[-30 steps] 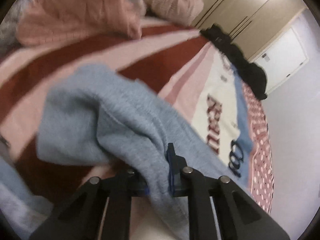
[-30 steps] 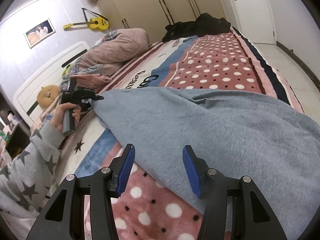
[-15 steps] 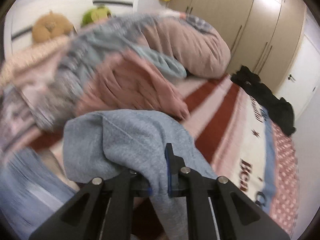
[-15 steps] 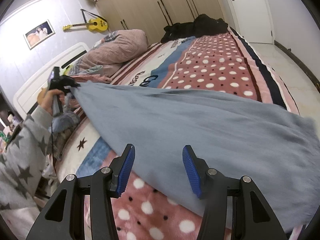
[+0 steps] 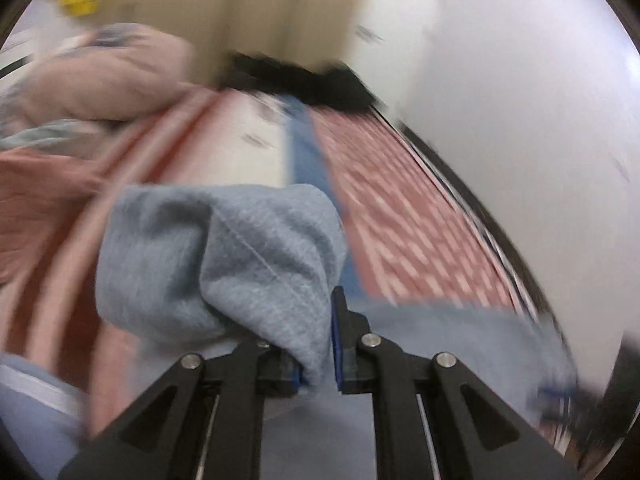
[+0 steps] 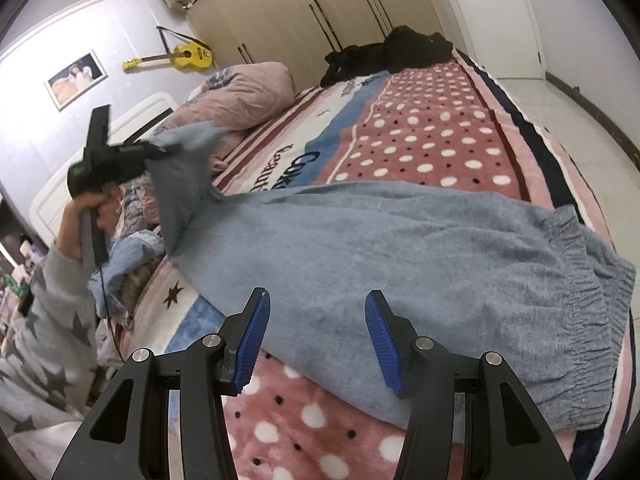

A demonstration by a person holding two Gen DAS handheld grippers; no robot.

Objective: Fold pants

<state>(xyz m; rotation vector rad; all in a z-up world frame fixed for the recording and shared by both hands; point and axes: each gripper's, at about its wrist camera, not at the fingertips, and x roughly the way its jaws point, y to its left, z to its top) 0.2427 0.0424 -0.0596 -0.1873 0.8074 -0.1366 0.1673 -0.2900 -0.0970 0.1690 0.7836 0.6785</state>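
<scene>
Grey-blue fleece pants [image 6: 400, 248] lie across the patterned bed blanket [image 6: 432, 136], elastic waistband [image 6: 592, 280] at the right. My left gripper [image 5: 316, 354] is shut on the leg end of the pants [image 5: 240, 256], which bunches over its fingers. In the right wrist view the left gripper [image 6: 120, 156] holds that leg end lifted above the bed at the left. My right gripper [image 6: 316, 336] is open and empty, just above the near edge of the pants.
A pink duvet heap [image 6: 240, 96] and other loose clothes [image 6: 132, 248] lie at the bed's head. A black garment [image 6: 392, 52] lies at the far end. Wardrobes [image 6: 320, 8] and a door [image 6: 500, 12] stand behind; floor [image 6: 568, 100] at the right.
My left gripper has lifted the leg end higher and swung it toward the waistband side; its view is blurred by motion. The waistband has settled flat on the bed. My right gripper has stayed open and still.
</scene>
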